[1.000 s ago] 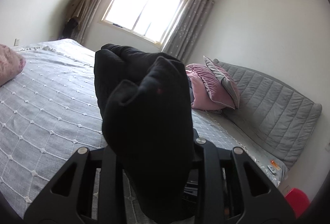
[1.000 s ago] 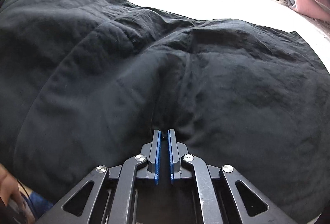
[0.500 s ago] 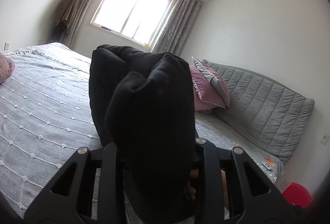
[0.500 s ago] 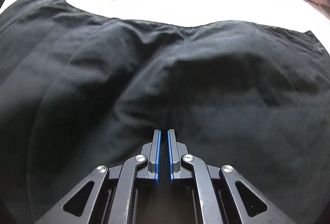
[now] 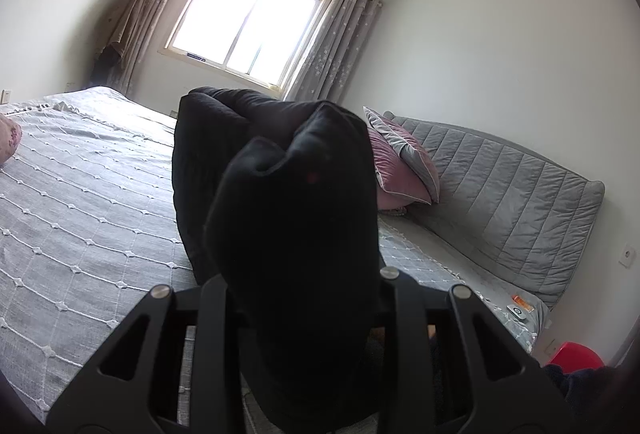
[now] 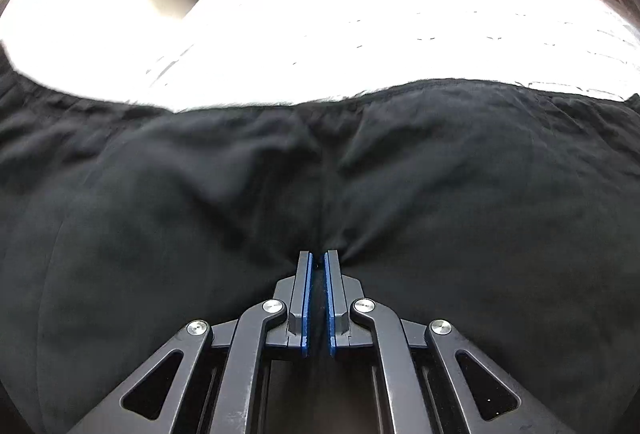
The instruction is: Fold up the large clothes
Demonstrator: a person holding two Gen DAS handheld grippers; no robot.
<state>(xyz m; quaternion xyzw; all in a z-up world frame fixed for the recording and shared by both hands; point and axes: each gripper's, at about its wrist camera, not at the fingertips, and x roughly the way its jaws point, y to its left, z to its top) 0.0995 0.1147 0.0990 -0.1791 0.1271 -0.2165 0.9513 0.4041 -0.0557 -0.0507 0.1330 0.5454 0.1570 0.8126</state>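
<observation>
Left gripper [image 5: 298, 286] first: its jaws are clamped around a thick bunched wad of the black garment [image 5: 288, 210], which bulges up between the fingers and blocks the middle of the left wrist view. The fingertips themselves are buried in the cloth. Over on the right gripper [image 6: 319, 260], the blue pads [image 6: 307, 298] are pinched together on a fold of the same black garment [image 6: 320, 174], creases fanning out from the pinch.

Out to the surface now: a bed [image 5: 80, 202] under a grey coverlet stitched in a diamond pattern, stretching off to the left and far side. In the right wrist view the bedding beyond the cloth's far edge is washed out white by the light. A padded grey headboard [image 5: 512, 194] runs along the right, against a plain white wall. Far wall, a bright window [image 5: 248, 22] flanked by grey curtains [image 5: 336, 46].

Around it: pink and grey pillows [image 5: 400, 162] lean at the headboard, partly hidden behind the black bundle. A scrap of something pink [image 5: 8, 142] shows at the far left edge. A small orange item [image 5: 522, 301] lies near the bed's right corner, and something red [image 5: 576, 354] sits low beyond it.

From the right wrist, the garment spreads wide, its long axis running left to right across the view, hem edge on the far side. From the left, the wad runs away from the gripper toward the window.
</observation>
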